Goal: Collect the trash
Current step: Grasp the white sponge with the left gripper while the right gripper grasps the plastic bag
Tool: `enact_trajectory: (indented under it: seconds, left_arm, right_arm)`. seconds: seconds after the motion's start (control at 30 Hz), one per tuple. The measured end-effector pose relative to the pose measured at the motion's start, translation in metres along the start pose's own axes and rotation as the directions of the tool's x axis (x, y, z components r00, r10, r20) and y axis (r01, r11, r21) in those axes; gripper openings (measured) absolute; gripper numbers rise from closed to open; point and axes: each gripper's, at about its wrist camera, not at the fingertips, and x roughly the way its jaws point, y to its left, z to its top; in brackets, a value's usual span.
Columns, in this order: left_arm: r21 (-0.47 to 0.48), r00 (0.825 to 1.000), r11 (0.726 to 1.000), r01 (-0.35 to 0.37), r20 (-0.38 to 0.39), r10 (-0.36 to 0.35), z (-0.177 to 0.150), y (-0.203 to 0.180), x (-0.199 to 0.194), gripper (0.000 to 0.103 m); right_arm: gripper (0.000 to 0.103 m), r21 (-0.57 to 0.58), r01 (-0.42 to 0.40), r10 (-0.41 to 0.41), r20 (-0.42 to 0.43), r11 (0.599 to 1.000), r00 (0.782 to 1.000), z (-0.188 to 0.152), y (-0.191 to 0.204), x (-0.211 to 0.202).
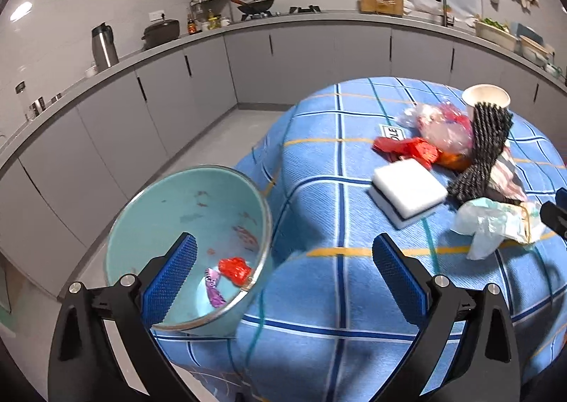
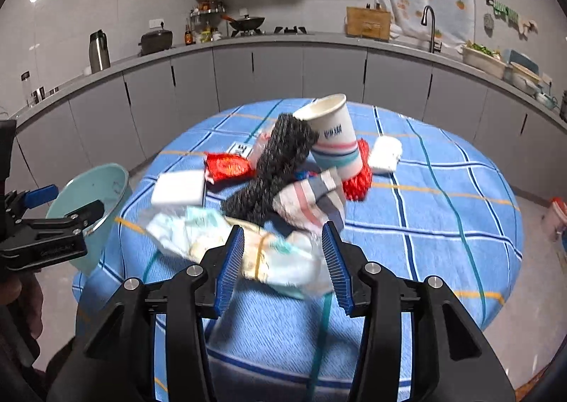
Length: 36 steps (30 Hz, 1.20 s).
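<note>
A light blue bin (image 1: 184, 225) stands beside the table's left edge with a red wrapper (image 1: 234, 269) and a purple wrapper (image 1: 214, 290) inside; it also shows in the right wrist view (image 2: 94, 189). My left gripper (image 1: 283, 267) is open and empty between bin and table. My right gripper (image 2: 283, 249) is open, its fingers on either side of a crumpled white-and-green plastic bag (image 2: 276, 256); the bag also shows in the left wrist view (image 1: 496, 225). Behind lie a paper cup (image 2: 336, 140), a dark knitted cloth (image 2: 273, 168), a striped cloth (image 2: 312, 203), a red wrapper (image 2: 226, 166) and a white sponge (image 2: 179, 187).
The round table wears a blue checked cloth (image 2: 425, 210). Grey kitchen cabinets (image 2: 283, 72) run along the back walls with a counter holding pots, a kettle and a sink. A small bucket (image 2: 554, 218) stands on the floor at the right.
</note>
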Motion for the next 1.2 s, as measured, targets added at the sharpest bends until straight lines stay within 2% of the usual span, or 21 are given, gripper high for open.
enact_trajectory:
  seconds: [0.2, 0.37, 0.5, 0.77, 0.83, 0.9, 0.97, 1.03, 1.13, 1.2]
  left_arm:
    - [0.002, 1.000, 1.000, -0.002, -0.008, 0.002, -0.003, -0.002, 0.003, 0.098]
    - [0.004, 1.000, 1.000, -0.003, -0.006, 0.003, 0.000, -0.001, 0.005, 0.098]
    - [0.004, 1.000, 1.000, 0.000, -0.003, 0.000, 0.002, 0.000, 0.005, 0.098]
    - [-0.008, 1.000, 1.000, 0.000, -0.007, 0.000, 0.005, 0.004, 0.008, 0.098]
    - [-0.010, 1.000, 1.000, 0.000, -0.007, 0.000, 0.005, 0.005, 0.009, 0.098]
    - [-0.006, 1.000, 1.000, 0.003, -0.013, -0.003, 0.004, 0.003, 0.011, 0.098]
    - [0.003, 1.000, 1.000, 0.004, -0.016, -0.004, 0.004, 0.001, 0.012, 0.098]
    - [0.003, 1.000, 1.000, 0.004, -0.008, -0.004, 0.005, 0.001, 0.010, 0.098]
    - [-0.014, 1.000, 1.000, 0.005, -0.002, -0.005, 0.008, 0.004, 0.010, 0.098]
    - [-0.013, 1.000, 1.000, 0.007, -0.009, -0.007, 0.009, 0.004, 0.013, 0.098]
  right_arm:
    - [0.058, -0.022, -0.039, 0.039, -0.014, 0.999, 0.999, -0.001, 0.007, 0.000]
    - [0.066, -0.104, -0.017, 0.013, -0.041, 0.994, 0.999, -0.004, 0.022, 0.013]
    - [0.067, -0.127, 0.000, -0.006, -0.053, 0.992, 0.999, -0.007, 0.022, 0.023]
    - [0.067, -0.189, -0.049, 0.035, -0.074, 0.981, 0.997, -0.005, 0.029, 0.018]
    - [0.067, -0.226, 0.008, -0.020, -0.050, 0.974, 0.999, -0.006, 0.034, 0.019]
    - [0.067, -0.249, 0.028, -0.041, -0.047, 0.968, 0.998, -0.006, 0.037, 0.024]
    - [0.067, -0.208, -0.004, -0.011, -0.070, 0.978, 0.998, -0.002, 0.034, 0.031]
    - [0.067, -0.108, -0.070, 0.061, -0.091, 0.992, 0.994, 0.004, 0.023, 0.031]
    - [0.067, -0.048, -0.076, 0.072, -0.077, 0.996, 0.994, 0.013, 0.015, 0.026]
    - [0.065, -0.047, -0.064, 0.060, -0.071, 0.997, 0.996, 0.015, 0.017, 0.026]
